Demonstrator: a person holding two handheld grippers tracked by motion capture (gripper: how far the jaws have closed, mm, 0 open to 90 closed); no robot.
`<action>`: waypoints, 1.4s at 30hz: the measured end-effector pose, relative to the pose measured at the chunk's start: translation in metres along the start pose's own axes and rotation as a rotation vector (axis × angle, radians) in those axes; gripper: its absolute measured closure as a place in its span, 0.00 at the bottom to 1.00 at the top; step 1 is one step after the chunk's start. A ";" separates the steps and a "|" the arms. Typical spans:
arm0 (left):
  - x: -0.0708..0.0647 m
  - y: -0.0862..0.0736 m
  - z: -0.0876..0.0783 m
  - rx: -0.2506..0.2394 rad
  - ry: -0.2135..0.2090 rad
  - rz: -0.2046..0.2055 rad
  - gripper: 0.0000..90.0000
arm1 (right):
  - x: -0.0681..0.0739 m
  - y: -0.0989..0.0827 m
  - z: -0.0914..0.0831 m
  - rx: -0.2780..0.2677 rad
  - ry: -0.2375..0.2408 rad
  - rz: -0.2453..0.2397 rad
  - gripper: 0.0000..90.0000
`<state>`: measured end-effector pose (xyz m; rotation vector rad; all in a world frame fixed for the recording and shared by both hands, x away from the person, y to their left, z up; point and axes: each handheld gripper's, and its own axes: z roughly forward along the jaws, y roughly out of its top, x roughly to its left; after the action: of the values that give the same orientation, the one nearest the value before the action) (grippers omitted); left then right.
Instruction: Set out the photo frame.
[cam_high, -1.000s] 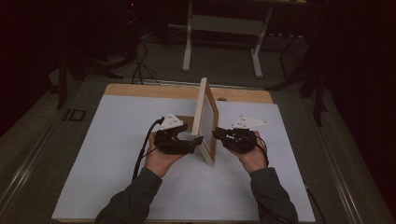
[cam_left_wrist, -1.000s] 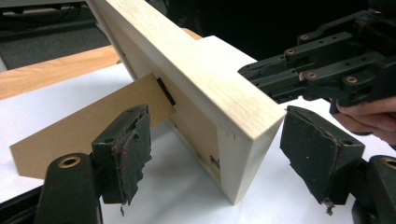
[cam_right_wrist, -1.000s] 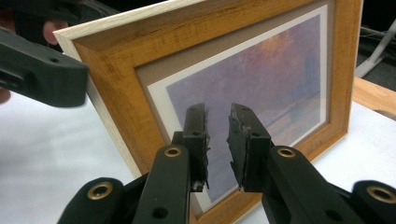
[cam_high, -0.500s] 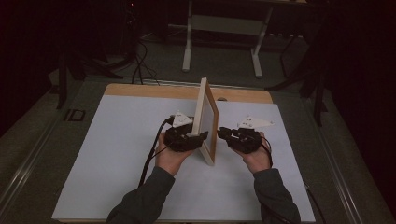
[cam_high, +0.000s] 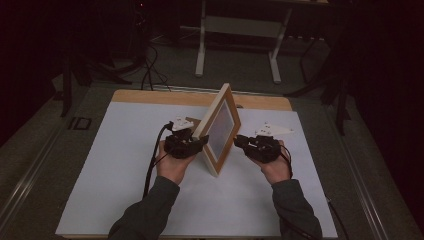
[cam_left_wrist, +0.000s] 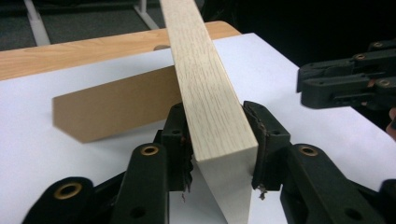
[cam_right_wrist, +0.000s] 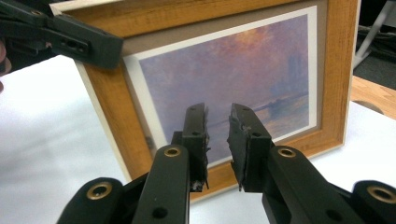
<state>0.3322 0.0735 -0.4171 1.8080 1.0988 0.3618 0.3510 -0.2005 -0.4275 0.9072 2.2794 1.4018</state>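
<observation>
On the left we see our left gripper (cam_high: 200, 141) at the near edge of the picture frame (cam_high: 218, 129). Its jaws have just been closing, and in the left gripper view they sit against both faces of the pale wooden edge (cam_left_wrist: 212, 93), so we count the frame as clamped. The frame stands upright on the white table cover (cam_high: 120, 165), near the middle, with its brown back stand (cam_left_wrist: 116, 107) resting on the cover. On the right, our right gripper (cam_high: 239, 140) points at the printed front (cam_right_wrist: 233, 70), just beside it; its jaws stand narrowly apart with nothing between them.
</observation>
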 end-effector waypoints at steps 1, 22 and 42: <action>0.003 0.000 -0.001 0.002 -0.006 0.000 0.74 | -0.001 0.000 0.000 0.001 -0.004 0.000 0.85; 0.091 0.007 -0.027 0.099 -0.330 0.083 0.78 | -0.029 0.009 0.016 0.021 -0.075 0.066 0.75; 0.078 -0.016 -0.043 0.010 -0.176 0.069 0.76 | -0.053 0.034 0.051 0.019 -0.151 0.057 0.43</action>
<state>0.3391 0.1632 -0.4256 1.8517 0.9191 0.2334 0.4307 -0.1901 -0.4250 1.0550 2.1746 1.2893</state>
